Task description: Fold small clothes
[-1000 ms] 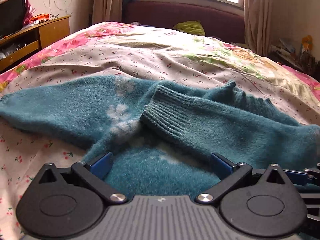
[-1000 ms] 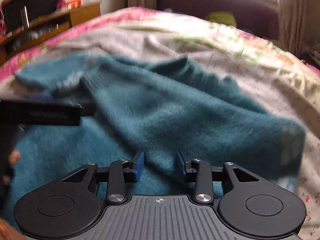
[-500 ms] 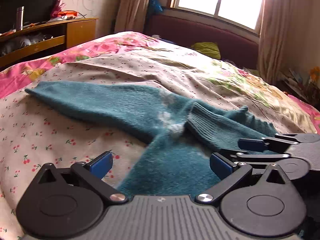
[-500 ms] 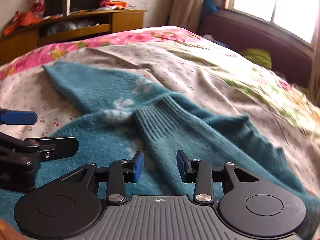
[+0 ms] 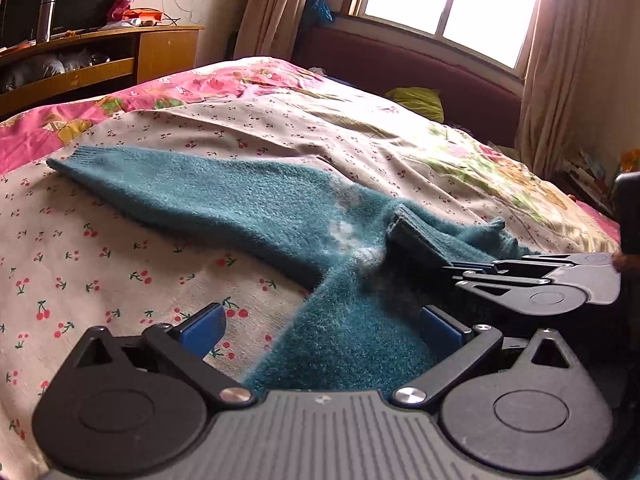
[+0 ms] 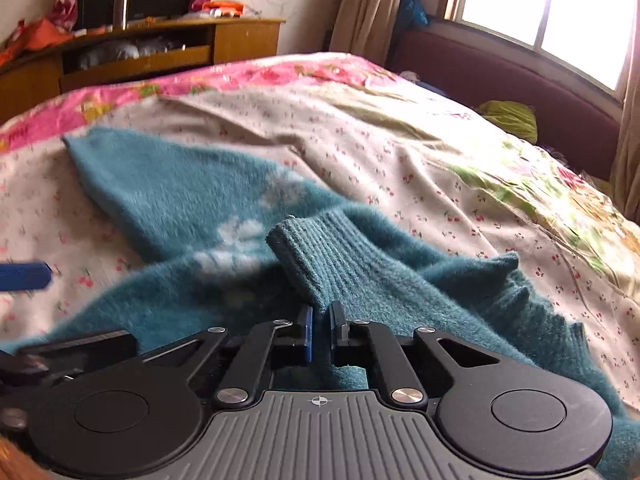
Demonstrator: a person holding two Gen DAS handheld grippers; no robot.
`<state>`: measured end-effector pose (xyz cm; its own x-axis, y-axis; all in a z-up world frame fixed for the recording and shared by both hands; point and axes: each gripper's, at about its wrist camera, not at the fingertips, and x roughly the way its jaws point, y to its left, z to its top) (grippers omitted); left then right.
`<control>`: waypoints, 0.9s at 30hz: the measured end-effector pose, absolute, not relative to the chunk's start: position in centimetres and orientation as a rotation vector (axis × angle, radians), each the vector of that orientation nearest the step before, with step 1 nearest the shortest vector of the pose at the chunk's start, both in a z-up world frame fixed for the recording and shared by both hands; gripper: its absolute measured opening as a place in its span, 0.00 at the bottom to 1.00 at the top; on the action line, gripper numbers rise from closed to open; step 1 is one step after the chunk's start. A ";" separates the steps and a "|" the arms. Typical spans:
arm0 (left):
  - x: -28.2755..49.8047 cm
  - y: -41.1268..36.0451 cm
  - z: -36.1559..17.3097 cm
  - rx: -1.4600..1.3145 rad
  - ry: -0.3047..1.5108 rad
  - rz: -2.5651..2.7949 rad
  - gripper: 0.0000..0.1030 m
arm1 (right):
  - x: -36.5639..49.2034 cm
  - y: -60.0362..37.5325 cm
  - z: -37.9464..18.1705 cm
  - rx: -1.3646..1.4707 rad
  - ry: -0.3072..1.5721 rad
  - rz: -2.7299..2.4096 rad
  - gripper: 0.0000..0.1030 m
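A small teal fuzzy sweater (image 5: pixel 248 208) with white flower marks lies on the bed. One sleeve stretches out to the left. The other sleeve, with a ribbed cuff (image 6: pixel 320 256), is folded across the body. My left gripper (image 5: pixel 320 330) is open and empty, low over the sweater's body near its left edge. My right gripper (image 6: pixel 320 326) is shut on the ribbed cuff sleeve and lifts its end a little. The right gripper also shows in the left wrist view (image 5: pixel 448 268), side-on at the cuff (image 5: pixel 416 236).
The bed has a cherry-print sheet (image 5: pixel 100 256) and a pink floral quilt (image 5: pixel 240 84). A wooden shelf unit (image 5: pixel 100 64) stands at the left, a dark red headboard (image 5: pixel 420 68) and a window (image 5: pixel 452 4) behind. A green cushion (image 5: pixel 420 100) lies at the far end.
My right gripper has closed on the ribbed cuff sleeve, which was between its open jaws before. Both grippers have shifted, with more of the left sleeve and sheet in view.
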<state>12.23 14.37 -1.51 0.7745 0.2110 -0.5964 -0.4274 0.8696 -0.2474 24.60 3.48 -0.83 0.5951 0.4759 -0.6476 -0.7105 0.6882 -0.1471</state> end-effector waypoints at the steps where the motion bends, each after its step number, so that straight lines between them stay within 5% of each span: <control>1: 12.2 14.4 -1.5 -0.386 0.590 0.355 1.00 | 24.7 3.2 -0.7 -0.387 0.625 0.716 0.08; 7: 12.5 14.2 -1.7 -0.373 0.610 0.362 1.00 | 24.7 2.8 -2.9 -0.430 0.688 0.754 0.12; 16: 11.3 15.8 -0.9 -0.442 0.549 0.393 1.00 | 24.7 3.3 3.5 -0.412 0.667 0.814 0.14; 27: 7.6 22.5 -0.9 -0.643 0.454 0.587 1.00 | 21.4 24.9 5.2 -0.706 0.621 1.166 0.34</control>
